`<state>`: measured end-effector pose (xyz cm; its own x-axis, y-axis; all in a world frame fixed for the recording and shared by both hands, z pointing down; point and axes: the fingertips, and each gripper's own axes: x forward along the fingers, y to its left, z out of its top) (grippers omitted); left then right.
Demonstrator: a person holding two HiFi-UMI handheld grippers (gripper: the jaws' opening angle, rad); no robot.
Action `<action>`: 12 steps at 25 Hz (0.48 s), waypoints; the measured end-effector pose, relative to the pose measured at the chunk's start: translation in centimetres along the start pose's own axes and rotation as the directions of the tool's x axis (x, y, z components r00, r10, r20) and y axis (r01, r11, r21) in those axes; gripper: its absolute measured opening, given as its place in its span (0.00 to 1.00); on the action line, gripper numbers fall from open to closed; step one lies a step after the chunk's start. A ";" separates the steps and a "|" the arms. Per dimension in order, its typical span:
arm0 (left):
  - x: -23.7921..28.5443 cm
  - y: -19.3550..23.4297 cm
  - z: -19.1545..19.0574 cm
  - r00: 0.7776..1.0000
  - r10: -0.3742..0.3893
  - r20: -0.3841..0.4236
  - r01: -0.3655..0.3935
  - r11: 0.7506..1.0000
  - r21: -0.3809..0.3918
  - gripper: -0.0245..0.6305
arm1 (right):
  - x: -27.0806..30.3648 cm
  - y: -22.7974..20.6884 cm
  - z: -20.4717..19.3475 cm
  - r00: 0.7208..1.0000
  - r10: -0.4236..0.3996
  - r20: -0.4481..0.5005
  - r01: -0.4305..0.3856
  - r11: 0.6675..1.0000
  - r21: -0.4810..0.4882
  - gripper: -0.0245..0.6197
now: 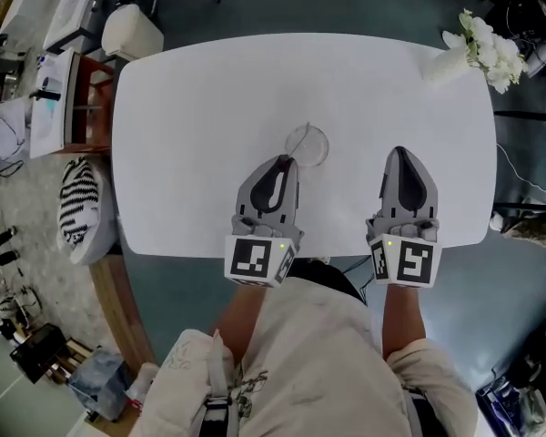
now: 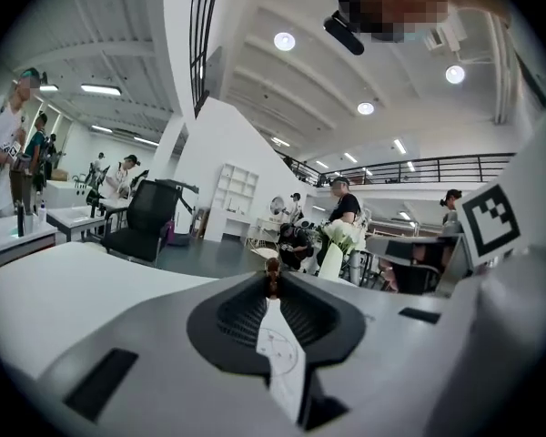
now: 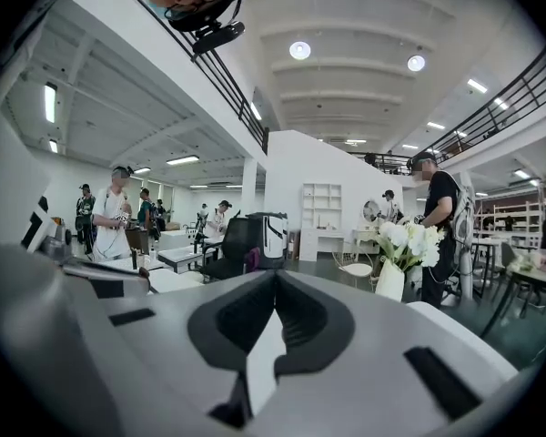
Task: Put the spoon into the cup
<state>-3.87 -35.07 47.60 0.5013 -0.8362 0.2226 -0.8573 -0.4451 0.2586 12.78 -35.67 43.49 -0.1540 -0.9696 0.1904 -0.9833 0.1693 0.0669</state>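
A clear glass cup (image 1: 308, 144) stands near the middle of the white table (image 1: 191, 126). My left gripper (image 1: 285, 160) lies just short of the cup on its near left side, its tips close to the rim. In the left gripper view its jaws (image 2: 271, 282) are pinched on a small brown piece (image 2: 272, 272) that looks like the spoon's end; the rest of the spoon is hidden. My right gripper (image 1: 399, 151) hovers over the table to the right of the cup. Its jaws are shut with nothing between them (image 3: 274, 279).
White flowers in a vase (image 1: 484, 45) stand at the table's far right corner and show in the right gripper view (image 3: 393, 264). A striped cushion (image 1: 77, 198) and a wooden chair (image 1: 91, 98) sit off the table's left edge. People stand in the hall beyond.
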 end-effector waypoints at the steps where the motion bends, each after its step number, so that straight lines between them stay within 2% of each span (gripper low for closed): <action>1: 0.1 0.2 -0.5 1.000 -0.002 -0.013 0.002 1.000 -0.008 0.10 | 0.2 0.2 -0.2 1.000 0.000 -0.006 0.000 1.000 0.001 0.02; 12: 1.7 2.2 -7.2 0.988 -0.026 -0.150 0.015 0.997 -0.075 0.10 | 1.9 1.8 -3.1 0.997 0.004 -0.071 -0.004 1.000 0.000 0.02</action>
<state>-4.02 -35.20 55.28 0.5353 -0.7666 0.3547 -0.8386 -0.4320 0.3319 10.99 -36.70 47.00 -0.1509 -0.9538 0.2599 -0.9827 0.1733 0.0657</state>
